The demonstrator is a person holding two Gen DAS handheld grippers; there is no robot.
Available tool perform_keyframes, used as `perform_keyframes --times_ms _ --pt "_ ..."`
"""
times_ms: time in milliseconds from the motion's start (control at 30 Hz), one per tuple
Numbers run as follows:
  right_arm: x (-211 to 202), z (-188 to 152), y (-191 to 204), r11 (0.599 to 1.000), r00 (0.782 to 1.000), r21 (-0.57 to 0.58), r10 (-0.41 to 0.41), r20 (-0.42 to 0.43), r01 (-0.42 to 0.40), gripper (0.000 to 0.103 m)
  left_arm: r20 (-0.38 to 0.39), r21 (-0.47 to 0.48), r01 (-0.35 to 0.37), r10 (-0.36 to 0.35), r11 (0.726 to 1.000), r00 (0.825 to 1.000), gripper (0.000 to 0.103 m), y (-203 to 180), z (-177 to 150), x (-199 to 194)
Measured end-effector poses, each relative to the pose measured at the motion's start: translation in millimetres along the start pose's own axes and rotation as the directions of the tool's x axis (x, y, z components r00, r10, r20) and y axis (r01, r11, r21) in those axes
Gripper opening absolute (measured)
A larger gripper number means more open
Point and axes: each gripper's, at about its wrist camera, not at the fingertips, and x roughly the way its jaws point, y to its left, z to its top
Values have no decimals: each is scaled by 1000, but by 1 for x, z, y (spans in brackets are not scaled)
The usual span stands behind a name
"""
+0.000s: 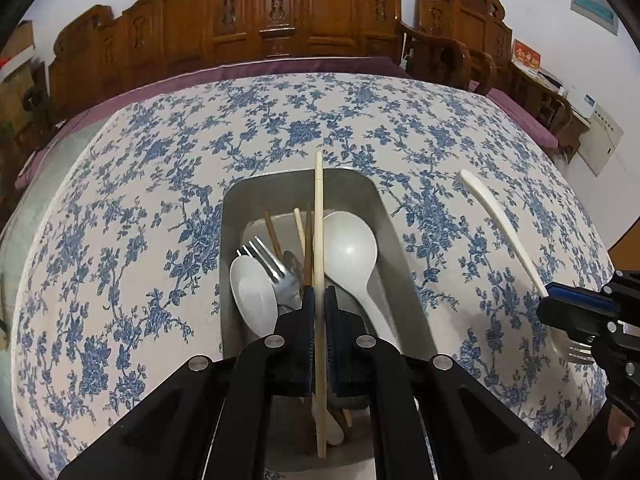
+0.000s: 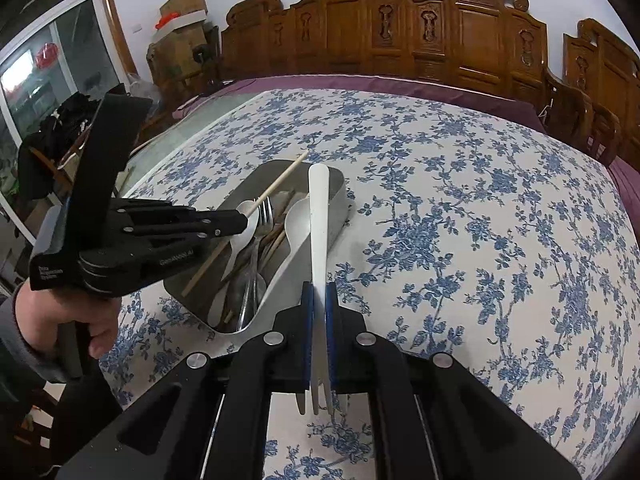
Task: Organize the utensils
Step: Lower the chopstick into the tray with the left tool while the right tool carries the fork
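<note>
My left gripper (image 1: 319,300) is shut on a cream chopstick (image 1: 319,216), which points forward above a metal tray (image 1: 236,208). In the tray lie a small white spoon (image 1: 252,292), a steel fork (image 1: 268,260), a large white spoon (image 1: 350,248) and brown chopsticks (image 1: 274,236). My right gripper (image 2: 319,296) is shut on a white-handled fork (image 2: 319,216), tines toward the camera, just right of the metal tray (image 2: 340,204). The right wrist view also shows the left gripper (image 2: 242,218) with its chopstick (image 2: 280,182) over the tray. At the left wrist view's right edge, the right gripper (image 1: 576,308) grips the fork (image 1: 500,224).
The table wears a blue-flowered cloth (image 2: 460,220). Carved wooden chairs (image 1: 280,20) line its far edge. A person's hand (image 2: 60,312) grips the left gripper's handle. Boxes (image 2: 180,20) and a glass door (image 2: 48,72) stand at the far left.
</note>
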Motion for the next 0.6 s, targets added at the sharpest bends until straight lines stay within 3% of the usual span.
perform_keyframes --times_ms 267,600 --pt "9 8 12 1000 1000 -2 9 -8 -9 7 -4 -21 9 -9 1000 1000 5 10 -4 8" --pt "35 24 31 999 999 15 40 -21 -40 7 24 -21 12 -11 1000 1000 5 30 -11 -10"
